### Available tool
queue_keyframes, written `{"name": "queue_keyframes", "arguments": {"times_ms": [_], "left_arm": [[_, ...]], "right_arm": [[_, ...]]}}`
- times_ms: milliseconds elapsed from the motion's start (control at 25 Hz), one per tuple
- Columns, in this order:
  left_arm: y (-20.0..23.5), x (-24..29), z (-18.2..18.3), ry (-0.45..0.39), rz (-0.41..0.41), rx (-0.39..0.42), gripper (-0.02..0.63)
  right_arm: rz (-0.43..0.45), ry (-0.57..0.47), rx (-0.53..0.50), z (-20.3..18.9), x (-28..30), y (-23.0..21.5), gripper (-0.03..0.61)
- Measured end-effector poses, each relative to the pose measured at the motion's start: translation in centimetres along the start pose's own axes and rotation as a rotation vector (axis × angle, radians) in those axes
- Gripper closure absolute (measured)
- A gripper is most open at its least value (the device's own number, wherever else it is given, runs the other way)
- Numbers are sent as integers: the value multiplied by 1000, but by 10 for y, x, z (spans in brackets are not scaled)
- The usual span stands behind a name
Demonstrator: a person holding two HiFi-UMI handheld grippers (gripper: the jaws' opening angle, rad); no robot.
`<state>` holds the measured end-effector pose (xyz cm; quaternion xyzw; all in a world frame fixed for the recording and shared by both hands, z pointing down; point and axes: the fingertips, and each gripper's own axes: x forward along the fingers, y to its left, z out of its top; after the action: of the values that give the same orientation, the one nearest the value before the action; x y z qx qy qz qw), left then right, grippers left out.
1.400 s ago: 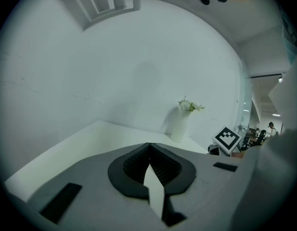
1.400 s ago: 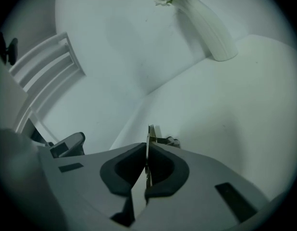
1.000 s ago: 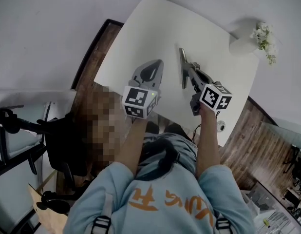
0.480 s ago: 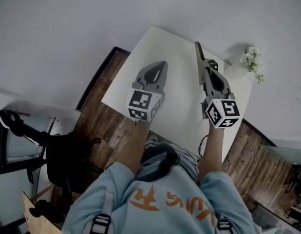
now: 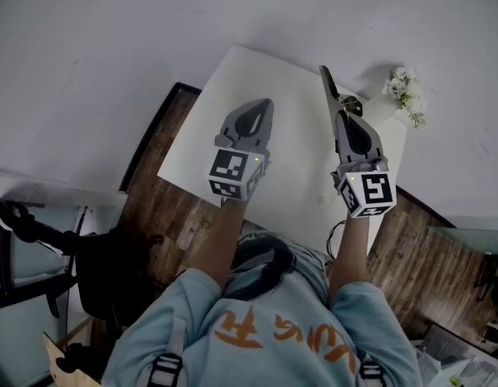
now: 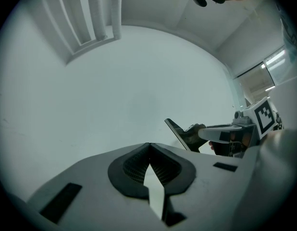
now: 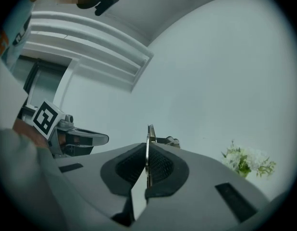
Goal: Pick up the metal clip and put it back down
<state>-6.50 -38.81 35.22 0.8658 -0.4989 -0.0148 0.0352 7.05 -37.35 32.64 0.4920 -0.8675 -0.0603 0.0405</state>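
The metal clip point(image 5: 327, 85) is a long, thin silver bar with a small spring part near its base. My right gripper point(image 5: 342, 118) is shut on its near end, and the bar sticks out past the jaws over the far right part of the white table point(image 5: 257, 71). In the right gripper view the clip point(image 7: 150, 134) stands edge-on between the pads of the right gripper point(image 7: 147, 150). My left gripper point(image 5: 265, 105) hovers over the table's middle, shut and holding nothing. From the left gripper point(image 6: 149, 147) view, the clip point(image 6: 176, 132) shows to the right.
A white vase of small white flowers point(image 5: 404, 87) stands at the table's far right corner, close to the clip's tip; it also shows as flowers point(image 7: 245, 160) in the right gripper view. Dark wood floor point(image 5: 164, 200) surrounds the table. A black chair point(image 5: 96, 256) stands to the left.
My right gripper has carried the clip to the right and farther back, toward the flowers, with its grip unchanged. The left gripper has stayed over the table's middle.
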Motion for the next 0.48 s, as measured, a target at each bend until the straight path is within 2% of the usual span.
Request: {"name": "queue_keyframes", "arguments": {"times_ms": [280, 480], "left_arm": [[-37, 17, -28, 60, -77, -36, 589], [-70, 26, -47, 99, -139, -53, 589]], "right_arm": [[-96, 73, 133, -42, -37, -50, 565], [-206, 156, 313, -92, -75, -99, 565]]}}
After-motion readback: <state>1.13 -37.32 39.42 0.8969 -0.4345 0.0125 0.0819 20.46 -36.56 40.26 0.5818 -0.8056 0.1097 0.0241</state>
